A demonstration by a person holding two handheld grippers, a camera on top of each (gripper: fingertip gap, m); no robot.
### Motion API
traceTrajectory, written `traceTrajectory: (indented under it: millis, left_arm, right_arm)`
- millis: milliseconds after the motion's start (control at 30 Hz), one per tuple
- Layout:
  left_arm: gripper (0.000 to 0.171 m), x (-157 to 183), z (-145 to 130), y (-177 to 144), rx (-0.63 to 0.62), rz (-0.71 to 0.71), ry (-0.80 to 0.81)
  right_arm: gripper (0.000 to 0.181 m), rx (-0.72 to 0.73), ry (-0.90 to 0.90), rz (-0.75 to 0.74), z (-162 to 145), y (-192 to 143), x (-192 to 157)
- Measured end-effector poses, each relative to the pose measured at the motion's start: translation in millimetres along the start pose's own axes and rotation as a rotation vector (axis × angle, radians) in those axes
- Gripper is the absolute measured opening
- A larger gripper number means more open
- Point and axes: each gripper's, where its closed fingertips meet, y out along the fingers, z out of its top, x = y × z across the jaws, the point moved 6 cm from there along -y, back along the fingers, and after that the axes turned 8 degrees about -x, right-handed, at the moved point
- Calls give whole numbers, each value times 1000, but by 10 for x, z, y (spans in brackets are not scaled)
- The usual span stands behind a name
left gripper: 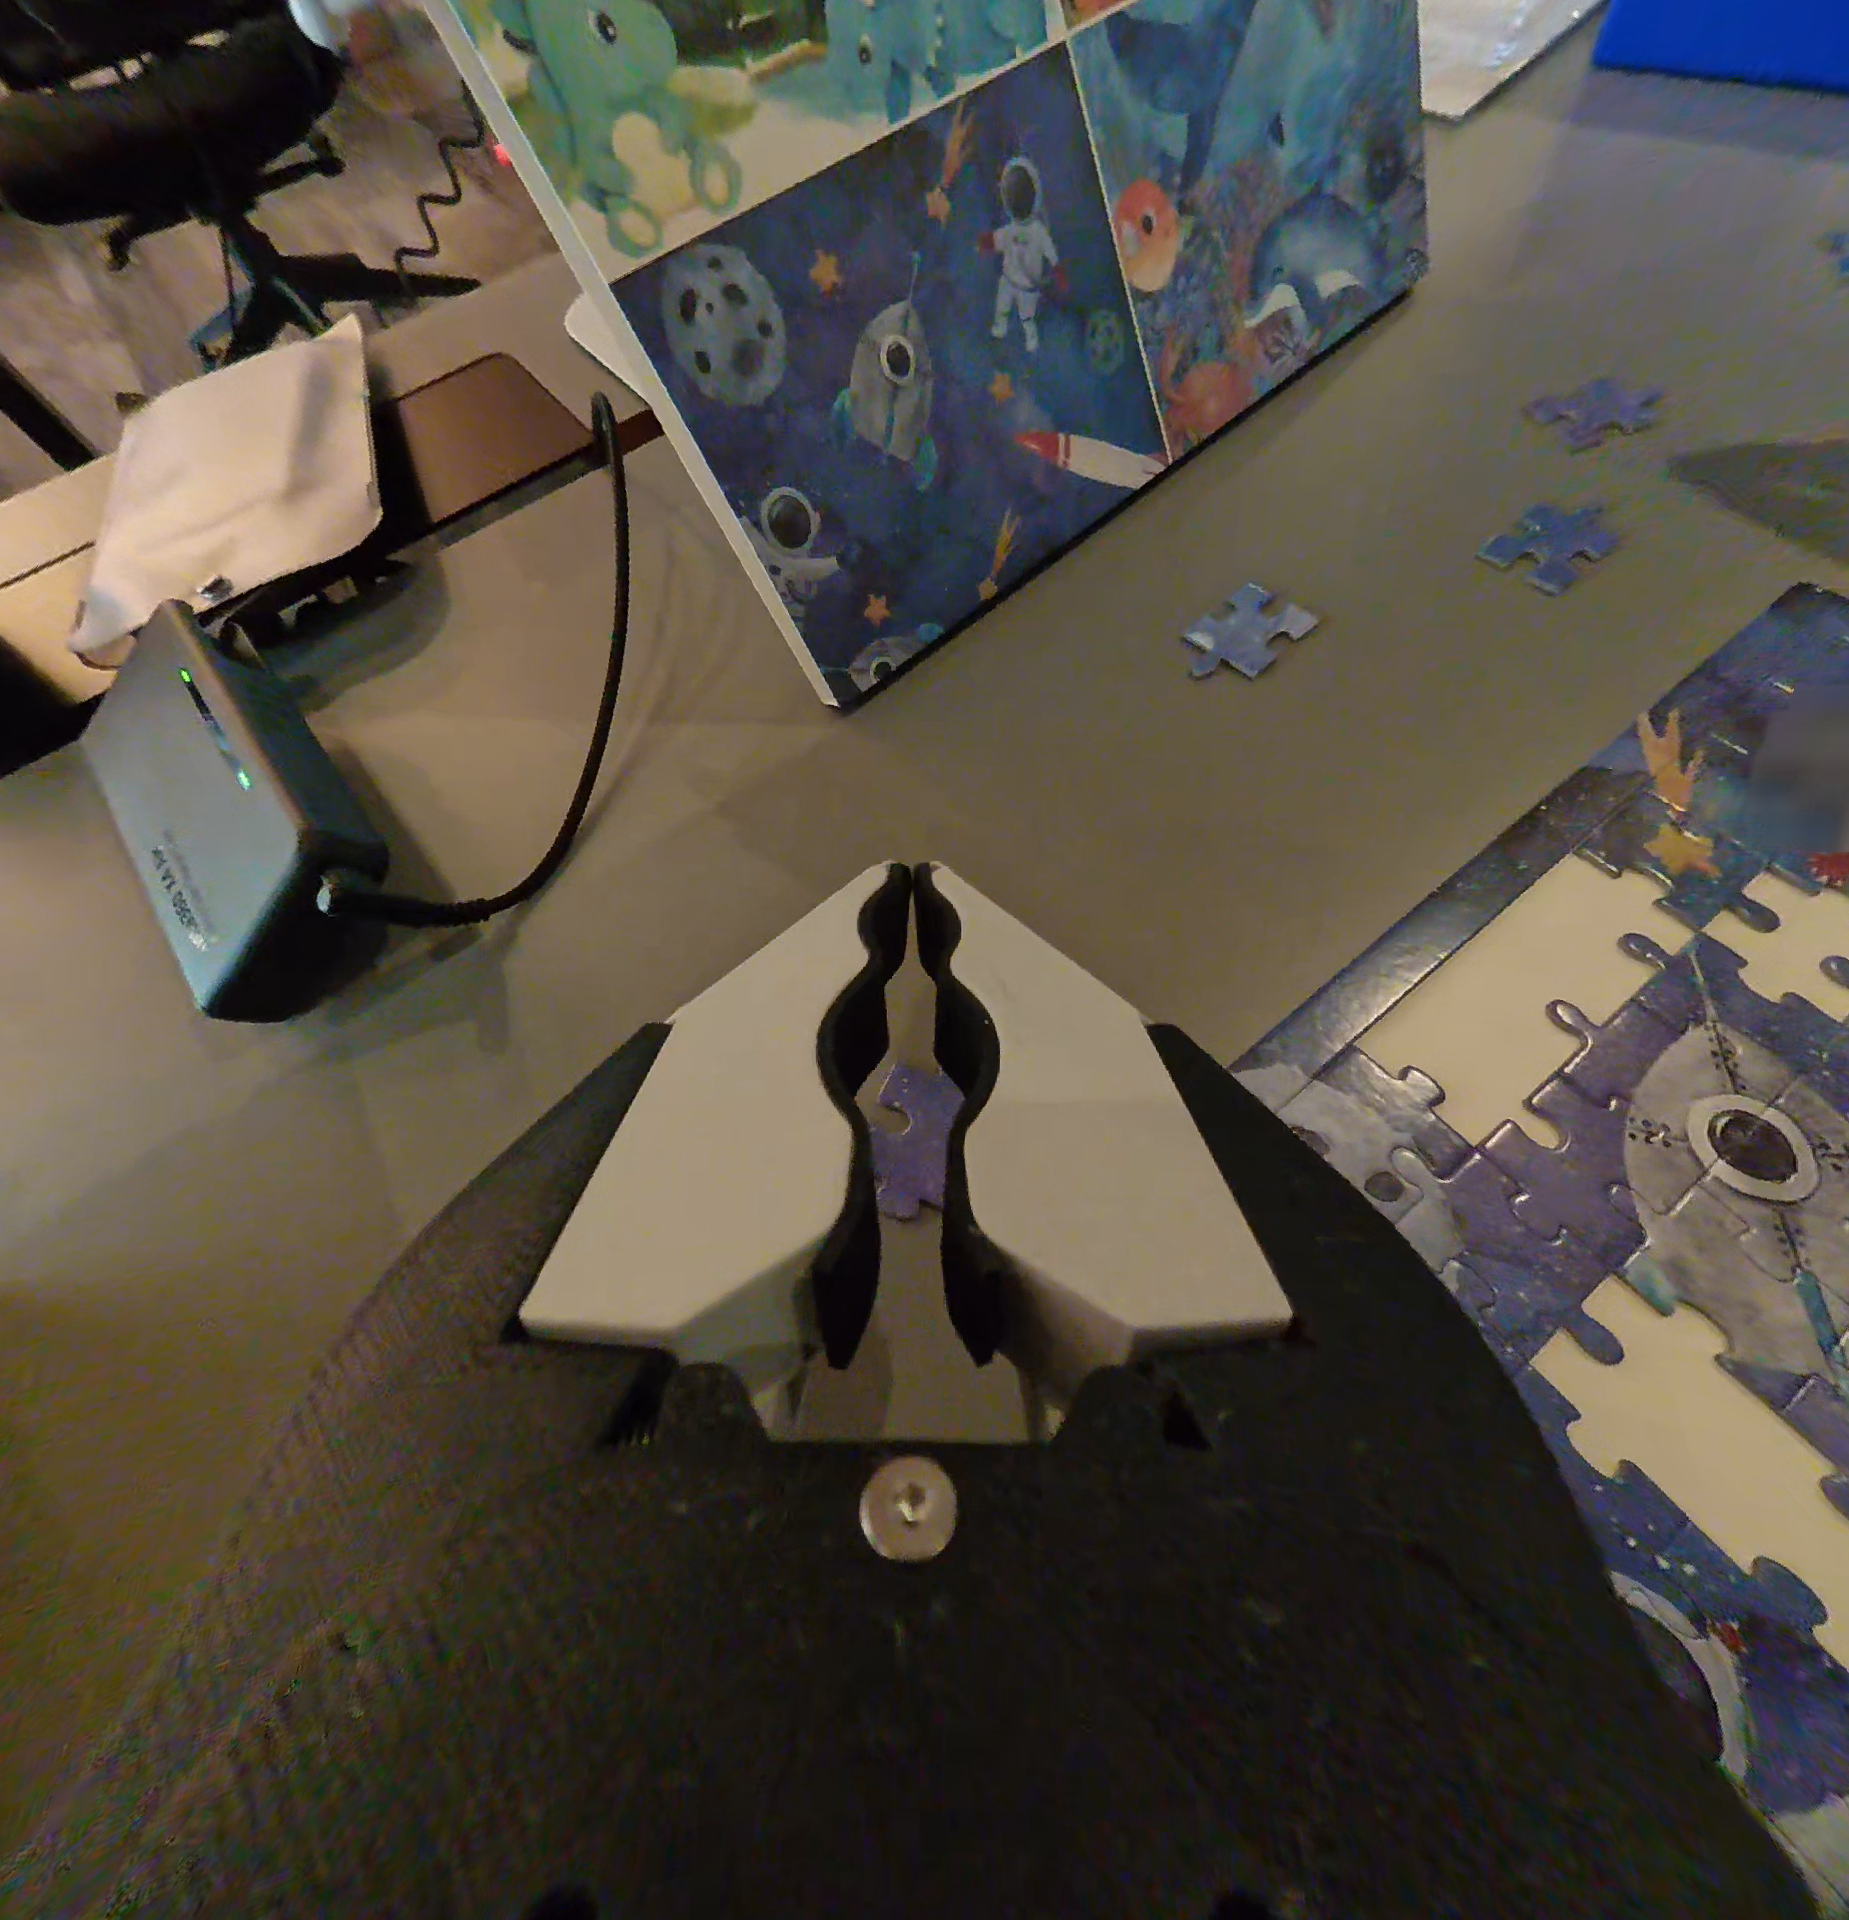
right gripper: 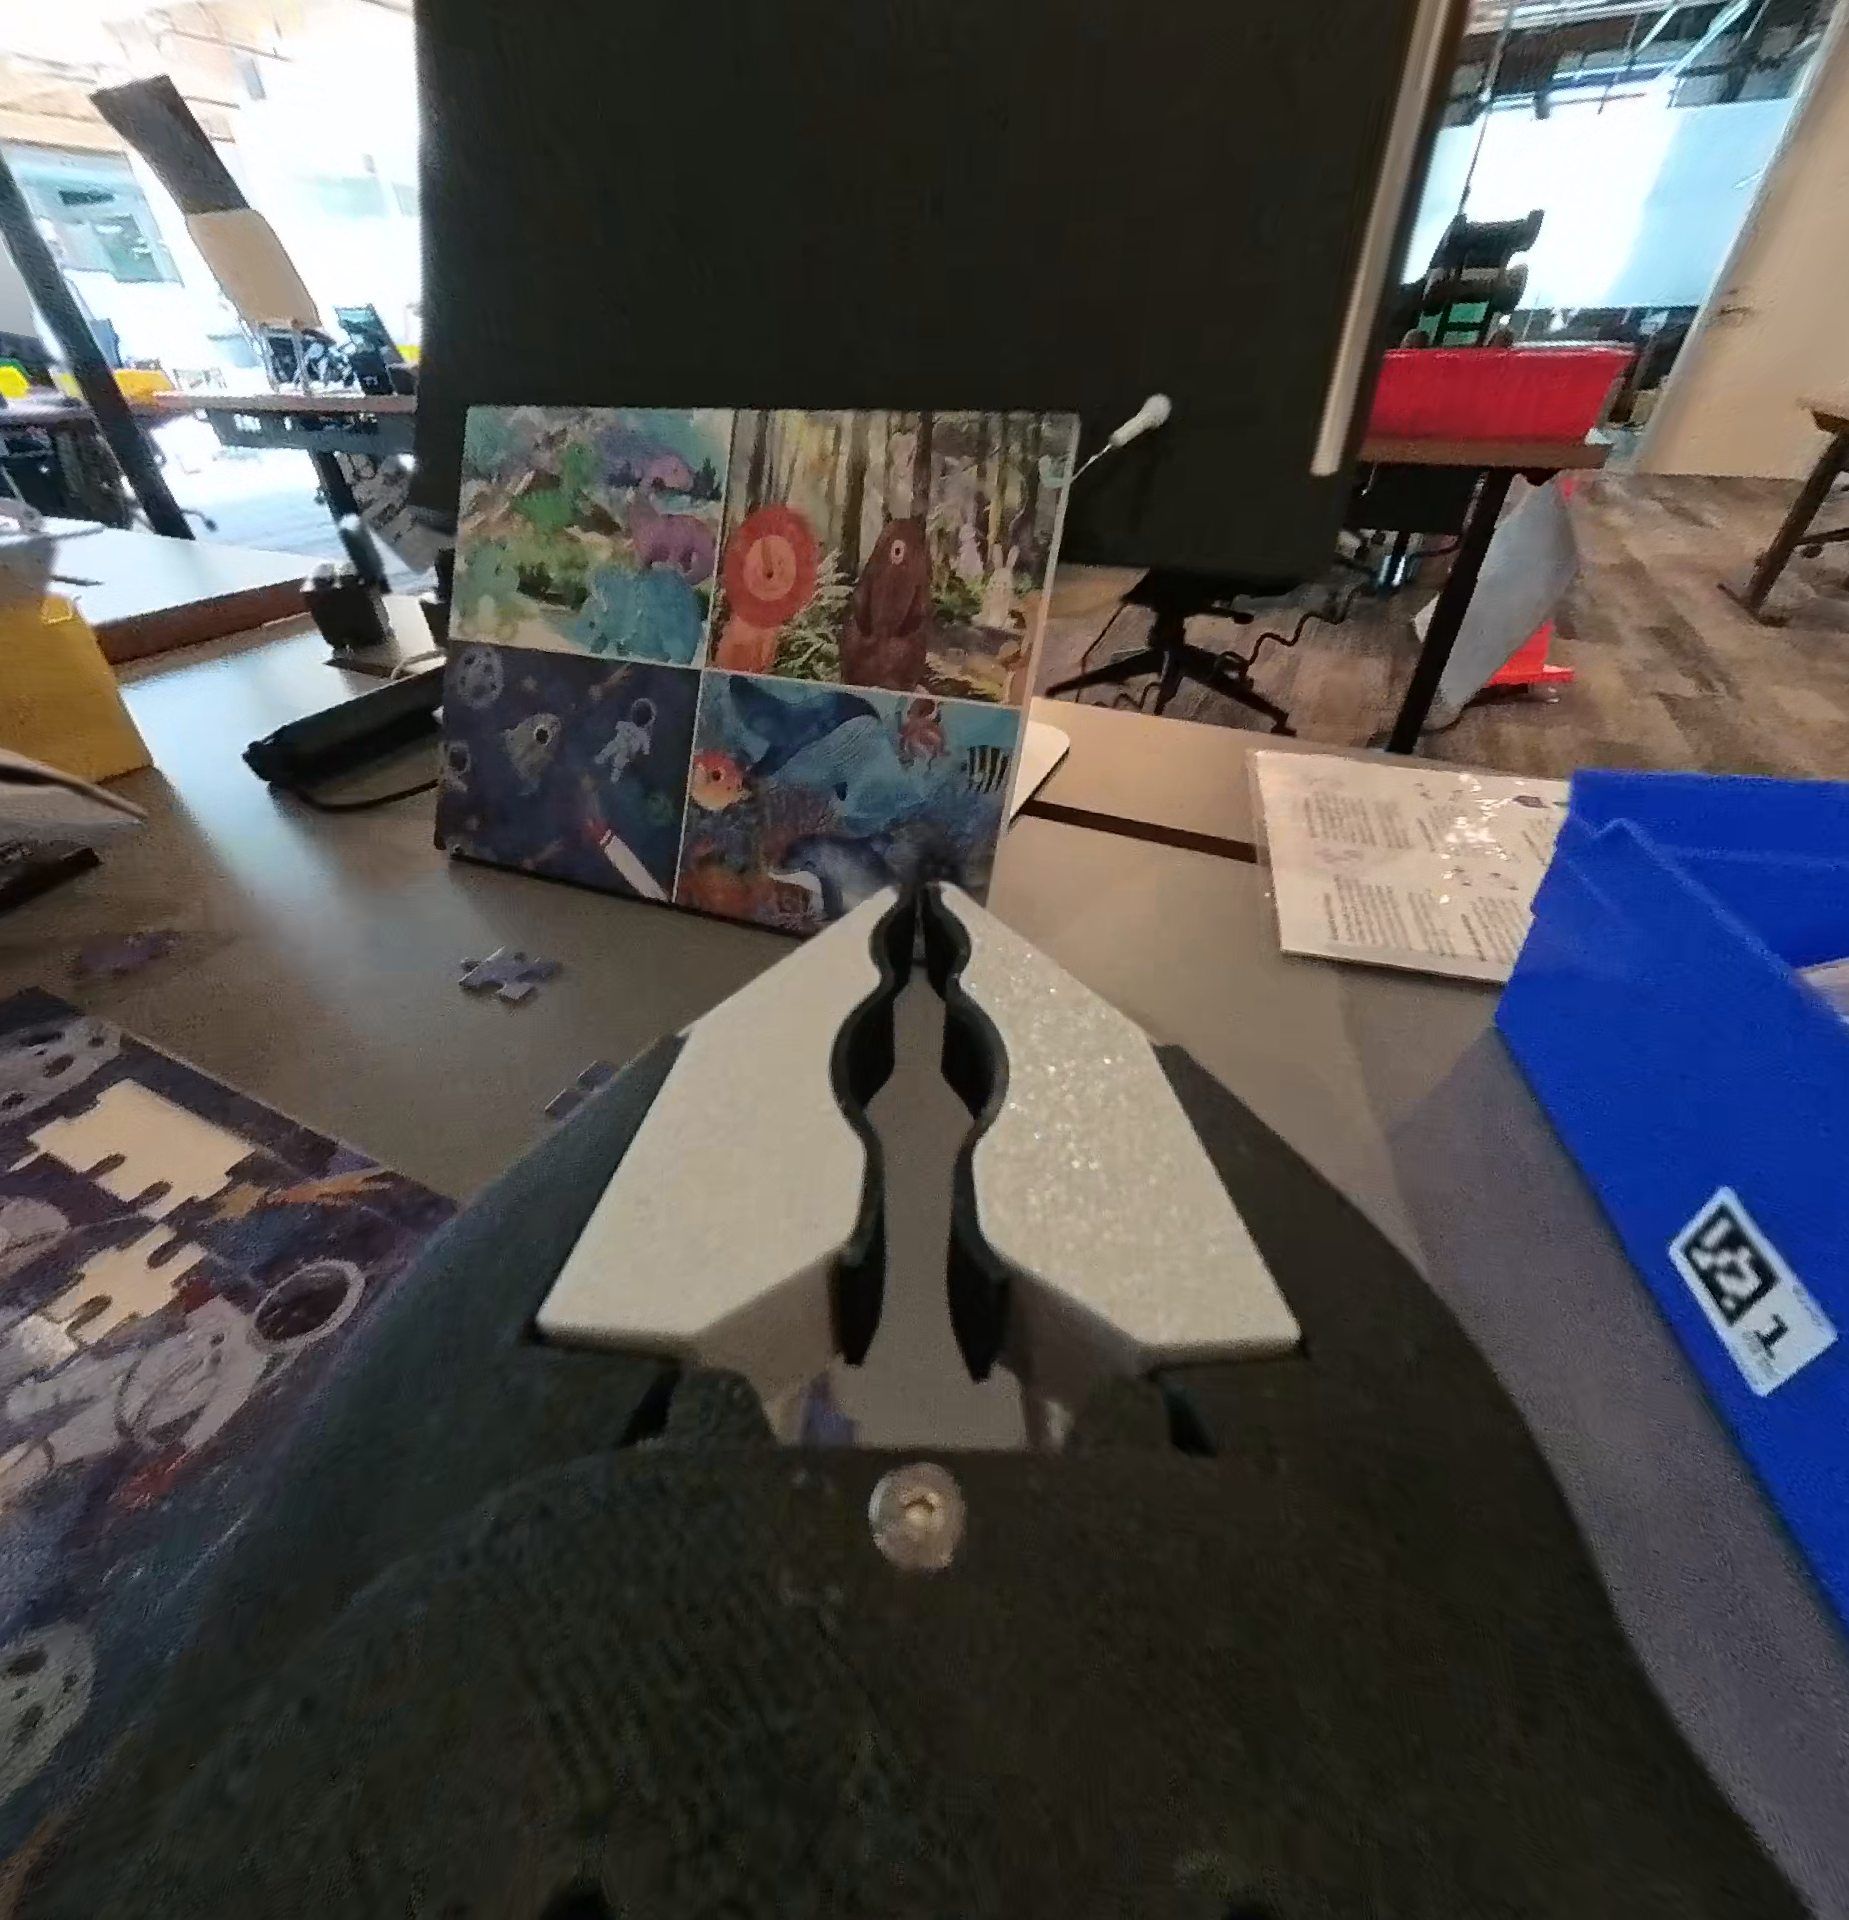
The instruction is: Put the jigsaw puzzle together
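The partly built space jigsaw (left gripper: 1522, 1122) lies at the right in the left wrist view, with several white gaps in it; it also shows at the left in the right wrist view (right gripper: 120, 1247). My left gripper (left gripper: 915, 873) is shut, tips touching, just left of the puzzle's corner. A purple piece (left gripper: 904, 1143) shows through the gap between its pads; I cannot tell whether it is gripped or lies underneath. Loose pieces (left gripper: 1250, 629) (left gripper: 1548, 540) (left gripper: 1595, 410) lie beyond the puzzle. My right gripper (right gripper: 920, 904) is shut and empty above the table, right of the puzzle.
A picture card (left gripper: 899, 364) (right gripper: 733, 665) stands upright behind the loose pieces. A power bank (left gripper: 213, 810) with a black cable and a white cloth (left gripper: 245, 488) lie at the left. A blue bin (right gripper: 1678, 1039) and a printed sheet (right gripper: 1398, 862) are at the right. My right fingertips sit around 35 cm from my left ones. My right tips are about 35 cm from the partly built space jigsaw (left gripper: 1522, 1122), my left tips only 15 cm. Seen from the right wrist view (right gripper: 39, 1154) as well.
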Motion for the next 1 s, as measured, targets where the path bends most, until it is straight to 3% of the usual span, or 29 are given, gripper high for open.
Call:
traceTrajectory:
  millis: [200, 467, 633, 867, 933, 1000]
  left_arm:
    - [0, 61, 19, 5, 15, -41, -43]
    - [0, 87, 9, 30, 1, -39, -29]
    - [0, 100, 6, 40, -5, -44, -25]
    - [0, 117, 13, 40, -4, -45, -17]
    - [0, 120, 14, 37, -2, -48, -17]
    - [0, 119, 12, 35, -5, -50, -20]
  right_arm:
    - [1, -79, -42, 38, -93, 94, -124]
    - [0, -18, 21, 65, -30, 25, -93]
    - [0, 0, -74, -5, 12, 13, -155]
    - [0, 11, -46, 12, 16, 9, -141]
    - [0, 2, -88, -42, 22, -41, -62]
    - [0, -27, -173, -213, -9, -166, 172]
